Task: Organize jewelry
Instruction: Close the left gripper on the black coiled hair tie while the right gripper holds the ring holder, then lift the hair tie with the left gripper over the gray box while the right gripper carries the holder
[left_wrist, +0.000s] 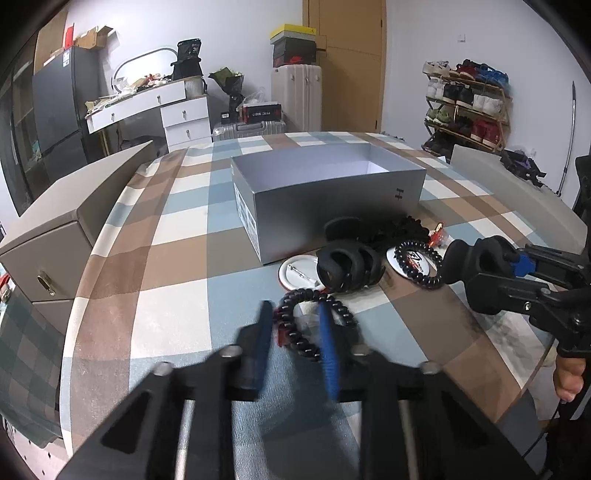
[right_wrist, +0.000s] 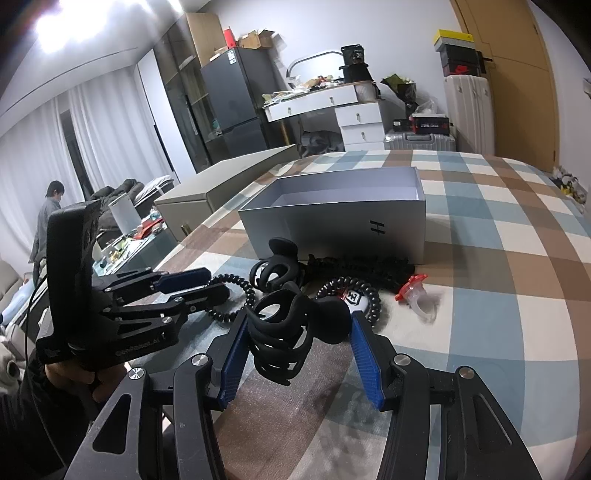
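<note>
Two grippers: left gripper (left_wrist: 295, 325) pinches coil tie (left_wrist: 314, 325); right gripper (right_wrist: 299, 332) clamps claw clip (right_wrist: 280, 332).

Open box (left_wrist: 332, 192) on the tablecloth (left_wrist: 177, 266), hair clips (left_wrist: 349, 267) and coil ties (left_wrist: 419, 266) just before it

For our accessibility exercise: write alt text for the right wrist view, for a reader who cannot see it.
The right gripper holds a black claw clip over a checked tablecloth. Beside it, the left gripper pinches a black spiral hair tie; an open grey box stands behind.
</note>
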